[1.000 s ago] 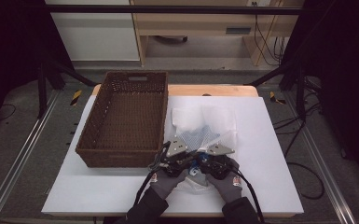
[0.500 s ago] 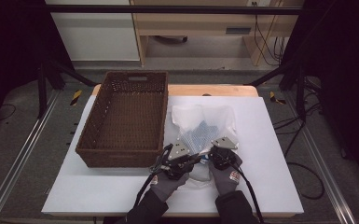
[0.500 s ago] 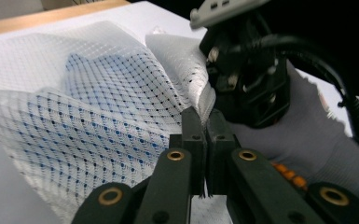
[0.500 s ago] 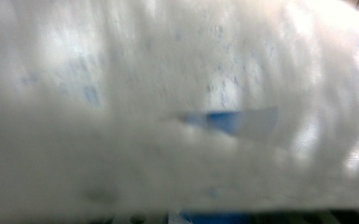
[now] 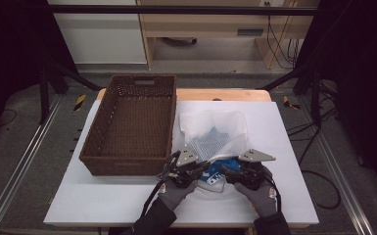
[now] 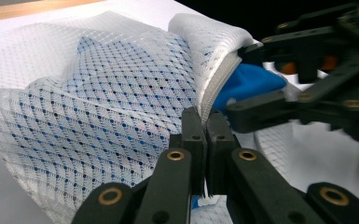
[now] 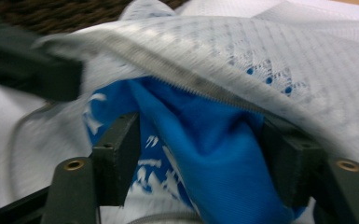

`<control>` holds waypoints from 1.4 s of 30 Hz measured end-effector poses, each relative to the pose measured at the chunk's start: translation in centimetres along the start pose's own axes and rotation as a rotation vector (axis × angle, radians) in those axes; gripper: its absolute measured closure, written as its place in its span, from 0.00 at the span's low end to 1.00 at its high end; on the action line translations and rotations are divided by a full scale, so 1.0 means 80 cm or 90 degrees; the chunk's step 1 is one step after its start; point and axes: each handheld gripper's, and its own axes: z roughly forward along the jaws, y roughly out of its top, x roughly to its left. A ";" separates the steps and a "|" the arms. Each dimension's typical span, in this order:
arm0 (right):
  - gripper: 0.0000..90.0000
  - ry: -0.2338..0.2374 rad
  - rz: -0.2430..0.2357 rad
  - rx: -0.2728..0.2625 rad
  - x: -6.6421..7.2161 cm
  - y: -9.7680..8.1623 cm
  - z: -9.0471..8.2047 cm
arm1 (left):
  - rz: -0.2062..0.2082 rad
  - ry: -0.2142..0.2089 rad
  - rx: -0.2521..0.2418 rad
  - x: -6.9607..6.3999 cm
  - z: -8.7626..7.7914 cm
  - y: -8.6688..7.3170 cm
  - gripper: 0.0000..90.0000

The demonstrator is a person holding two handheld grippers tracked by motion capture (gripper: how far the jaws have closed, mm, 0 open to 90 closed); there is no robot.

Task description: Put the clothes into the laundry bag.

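From above, the white mesh laundry bag [image 5: 214, 134] lies on the surface beside the wicker basket [image 5: 132, 122]. Left tool [image 6: 204, 122] is clamped on its zipper edge; floppy, light stuff. Right tool [image 7: 200, 154] has just been opening, jaws apart around the soft blue garment [image 7: 200, 135], probably slippery.

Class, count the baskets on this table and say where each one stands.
1. The brown wicker basket stands on the left half of the white table, beside the mesh bag; none seems hidden.
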 end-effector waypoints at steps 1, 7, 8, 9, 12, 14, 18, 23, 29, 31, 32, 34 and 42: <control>0.36 0.003 -0.006 -0.004 0.000 -0.001 -0.005 | 0.000 0.001 0.001 0.000 0.000 0.000 0.98; 0.40 -0.006 -0.020 -0.030 0.003 -0.005 -0.022 | -0.006 0.006 -0.005 0.003 -0.003 0.001 0.98; 0.42 -0.013 -0.029 -0.026 0.007 -0.005 -0.022 | -0.005 0.008 -0.004 0.004 -0.004 0.001 0.98; 0.44 -0.018 -0.037 -0.025 0.010 -0.004 -0.021 | -0.006 0.008 -0.007 0.004 -0.005 0.002 0.98; 0.48 -0.023 -0.048 -0.051 0.015 0.001 -0.026 | -0.006 0.009 -0.008 0.005 -0.007 0.002 0.98; 0.50 -0.013 -0.047 -0.068 0.017 0.006 -0.030 | -0.006 0.009 -0.009 0.005 -0.007 0.002 0.98; 0.49 0.008 -0.068 -0.029 0.026 0.007 -0.013 | -0.005 0.009 -0.009 0.004 -0.006 0.003 0.98; 0.40 -0.001 -0.092 0.061 0.032 -0.011 0.030 | 0.001 0.009 0.004 0.002 -0.002 0.001 0.98; 0.39 -0.040 -0.129 0.071 0.047 -0.014 0.039 | -0.004 0.011 -0.002 0.003 0.001 0.001 0.98; 0.42 -0.031 -0.106 0.029 0.048 -0.011 0.025 | -0.009 0.016 -0.002 0.007 0.000 0.002 0.98; 0.44 -0.025 -0.105 0.007 0.049 -0.008 0.016 | -0.014 0.018 -0.004 0.009 0.000 0.003 0.98; 0.50 -0.012 -0.103 -0.028 0.051 -0.004 0.002 | -0.021 0.020 -0.007 0.012 0.000 0.005 0.98; 0.47 -0.028 -0.096 0.072 0.040 -0.018 0.040 | -0.024 0.024 -0.020 0.015 0.001 0.016 0.98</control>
